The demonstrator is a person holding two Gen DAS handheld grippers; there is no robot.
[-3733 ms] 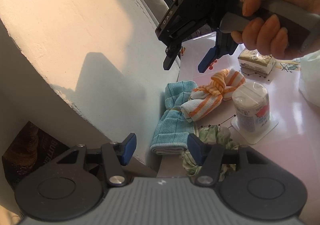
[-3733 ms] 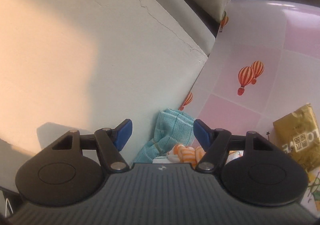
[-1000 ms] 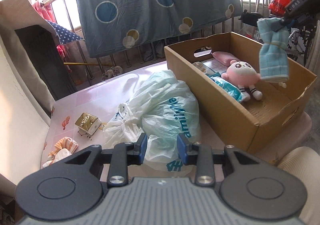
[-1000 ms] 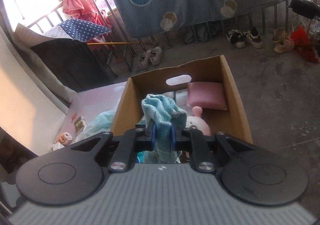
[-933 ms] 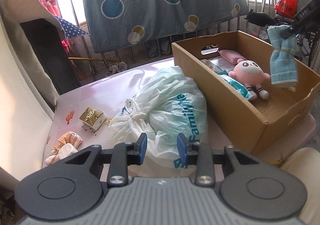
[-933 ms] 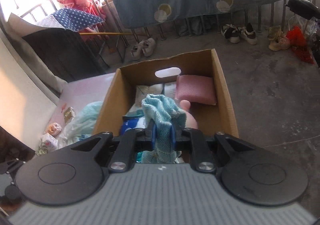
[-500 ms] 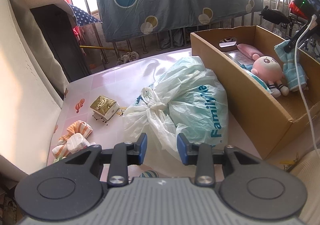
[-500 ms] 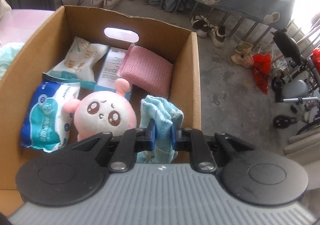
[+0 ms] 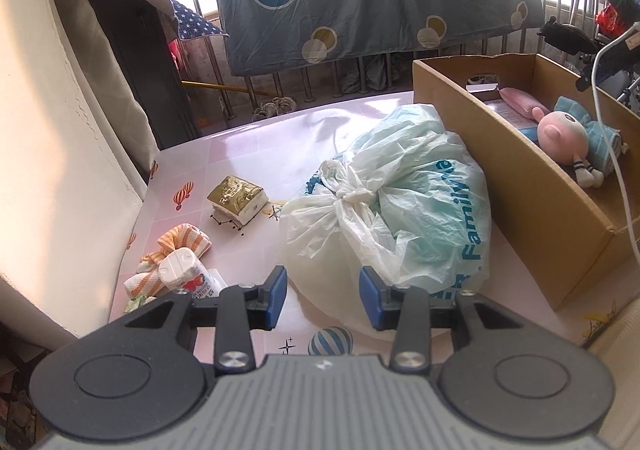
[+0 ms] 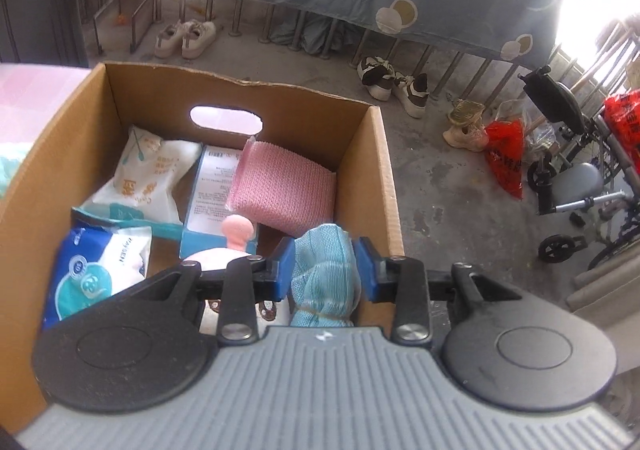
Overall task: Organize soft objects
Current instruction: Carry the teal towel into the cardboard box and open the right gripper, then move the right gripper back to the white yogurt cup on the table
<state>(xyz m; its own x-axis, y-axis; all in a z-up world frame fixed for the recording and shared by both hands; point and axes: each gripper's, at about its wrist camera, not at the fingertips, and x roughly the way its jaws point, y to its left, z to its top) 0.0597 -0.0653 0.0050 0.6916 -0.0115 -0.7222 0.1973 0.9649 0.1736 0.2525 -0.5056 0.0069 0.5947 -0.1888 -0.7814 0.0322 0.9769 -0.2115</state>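
Blue towel (image 10: 324, 270) sat between the right gripper (image 10: 325, 270) jaws, which were opening over the cardboard box (image 10: 384, 186) beside the pink doll (image 9: 562, 138). Letting go fully before lifting away seemed best. Left gripper (image 9: 322, 300) jaws were opening too, holding nothing.

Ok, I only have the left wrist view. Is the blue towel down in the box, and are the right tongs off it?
Observer: Not off it. The right tongs are opening, with the blue towel between the pads, low inside the cardboard box near its right wall.
Operator: The near wall blocks my view. What lies along the box's left side?
Observer: Two soft packs of wipes lie there. A white pack is toward the far end and a blue-and-white pack is nearer the tongs.
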